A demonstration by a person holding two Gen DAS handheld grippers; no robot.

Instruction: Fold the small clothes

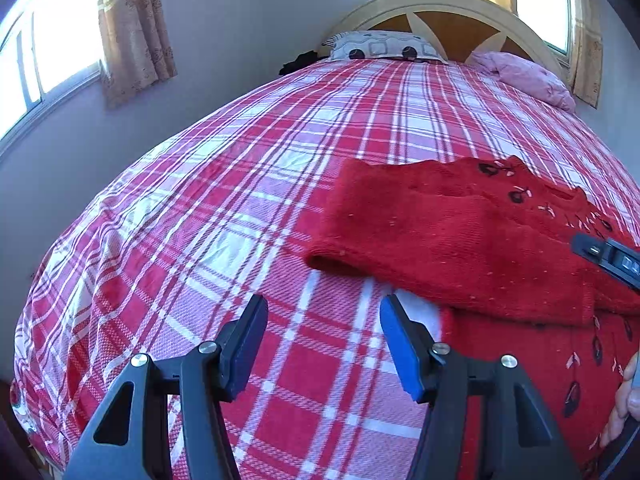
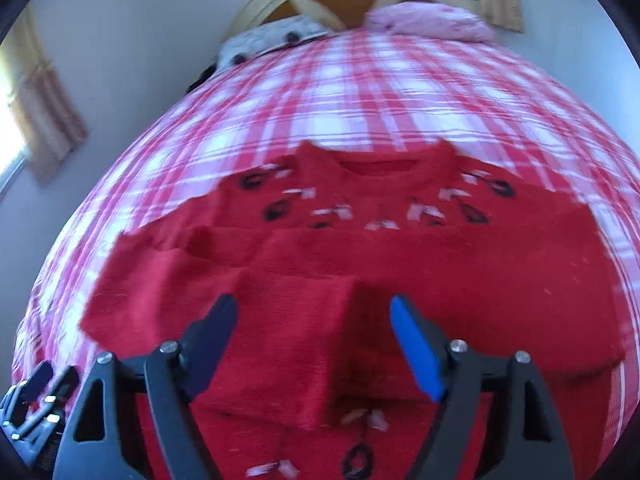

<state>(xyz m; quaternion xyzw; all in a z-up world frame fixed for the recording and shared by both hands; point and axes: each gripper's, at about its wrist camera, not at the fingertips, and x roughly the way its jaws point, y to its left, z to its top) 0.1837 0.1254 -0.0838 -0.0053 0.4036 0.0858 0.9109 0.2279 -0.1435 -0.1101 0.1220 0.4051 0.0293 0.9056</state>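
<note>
A small red knitted sweater (image 2: 400, 264) with black and white stitched motifs lies flat on the red-and-white plaid bedspread (image 1: 248, 184), its neck toward the headboard. Both sleeves are folded across its body; the left sleeve (image 1: 452, 236) ends in a cuff at the left. My left gripper (image 1: 324, 312) stands open above bare bedspread, just left of the sweater, nothing between its fingers. My right gripper (image 2: 314, 308) stands open above the folded sleeve cuffs (image 2: 296, 312), its pads apart from the fabric. The right wrist view is blurred.
A patterned pillow (image 1: 384, 46) and a pink pillow (image 1: 528, 74) lie against the arched headboard (image 1: 440, 8). Walls and curtained windows (image 1: 48, 52) border the bed on the left. A person's hand (image 1: 626, 400) shows at the lower right edge.
</note>
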